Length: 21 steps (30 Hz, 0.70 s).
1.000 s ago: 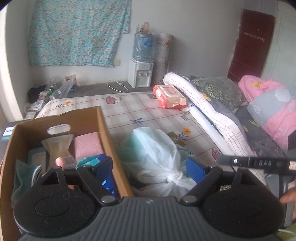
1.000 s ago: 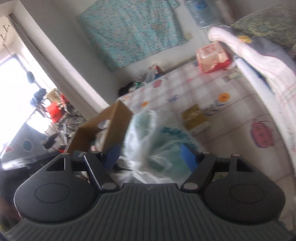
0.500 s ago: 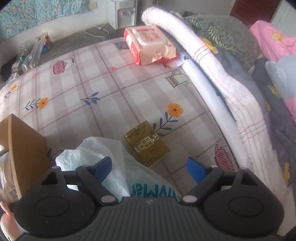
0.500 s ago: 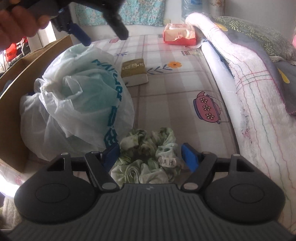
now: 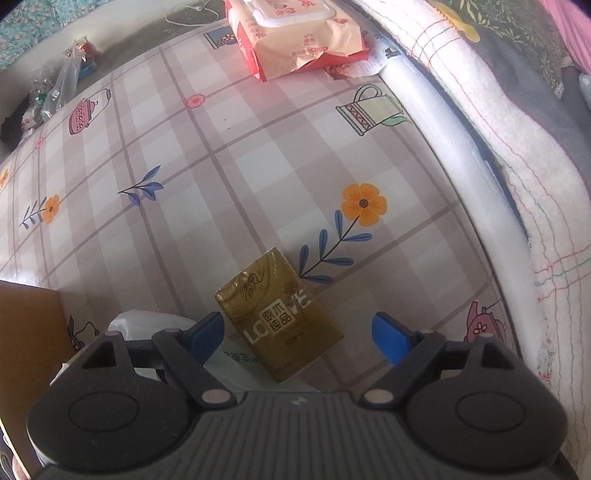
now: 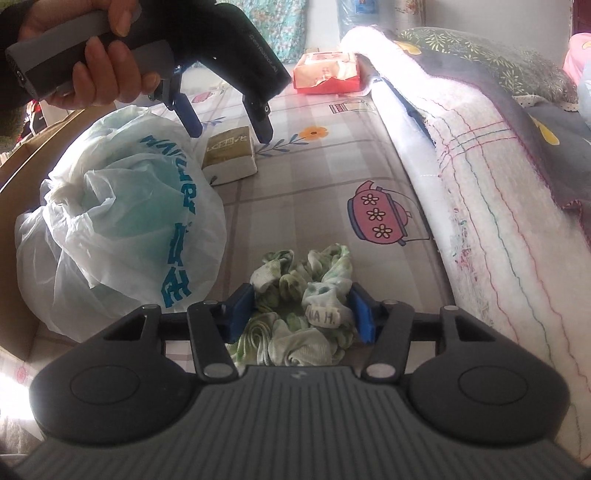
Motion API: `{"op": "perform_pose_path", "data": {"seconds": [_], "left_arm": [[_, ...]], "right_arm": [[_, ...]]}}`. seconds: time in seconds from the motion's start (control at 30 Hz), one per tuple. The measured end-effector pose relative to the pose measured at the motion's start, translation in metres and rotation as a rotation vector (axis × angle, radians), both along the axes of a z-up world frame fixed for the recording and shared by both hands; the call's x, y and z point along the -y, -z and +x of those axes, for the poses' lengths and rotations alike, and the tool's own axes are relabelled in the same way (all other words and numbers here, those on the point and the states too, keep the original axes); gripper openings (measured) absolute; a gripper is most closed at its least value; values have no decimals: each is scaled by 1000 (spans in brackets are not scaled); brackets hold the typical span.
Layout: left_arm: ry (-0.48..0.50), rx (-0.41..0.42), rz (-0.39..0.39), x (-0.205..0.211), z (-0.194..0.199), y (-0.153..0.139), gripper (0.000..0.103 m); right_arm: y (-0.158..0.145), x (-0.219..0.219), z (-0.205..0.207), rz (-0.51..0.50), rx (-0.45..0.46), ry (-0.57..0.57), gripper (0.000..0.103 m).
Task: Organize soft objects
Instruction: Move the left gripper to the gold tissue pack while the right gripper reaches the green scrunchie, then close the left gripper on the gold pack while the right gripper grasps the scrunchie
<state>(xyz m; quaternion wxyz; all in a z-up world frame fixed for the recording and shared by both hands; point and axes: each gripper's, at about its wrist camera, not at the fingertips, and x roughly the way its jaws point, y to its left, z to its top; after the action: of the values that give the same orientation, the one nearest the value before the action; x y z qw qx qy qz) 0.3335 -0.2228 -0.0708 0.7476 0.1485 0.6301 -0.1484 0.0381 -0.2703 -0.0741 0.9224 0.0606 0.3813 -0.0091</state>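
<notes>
Left wrist: gold tissue pack (image 5: 280, 317) sits mid-sheet – open sheet (image 5: 229, 177) around.

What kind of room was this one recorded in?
Most likely a bedroom in a home: the work surface is a bed with a printed checked sheet, folded blankets piled along one side, and a pack of wet wipes lying on it.
</notes>
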Motion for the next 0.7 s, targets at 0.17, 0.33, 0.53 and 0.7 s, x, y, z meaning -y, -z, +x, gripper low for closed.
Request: {"op": "perform_pose_path", "data": {"seconds": [0.17, 0.33, 0.53, 0.7], "left_arm": [[-28, -38, 14, 0, 7, 11, 88], [-79, -86, -8, -4, 11, 21, 88], [-56, -73, -109, 2, 6, 16, 88], [-1, -55, -32, 17, -4, 24, 85]], "right_arm": [[0, 0, 0, 8, 5, 4, 55], [1, 3, 0, 29, 10, 11, 55], [1, 3, 2, 29, 9, 14, 56], [2, 2, 1, 27, 16, 21, 56]]}}
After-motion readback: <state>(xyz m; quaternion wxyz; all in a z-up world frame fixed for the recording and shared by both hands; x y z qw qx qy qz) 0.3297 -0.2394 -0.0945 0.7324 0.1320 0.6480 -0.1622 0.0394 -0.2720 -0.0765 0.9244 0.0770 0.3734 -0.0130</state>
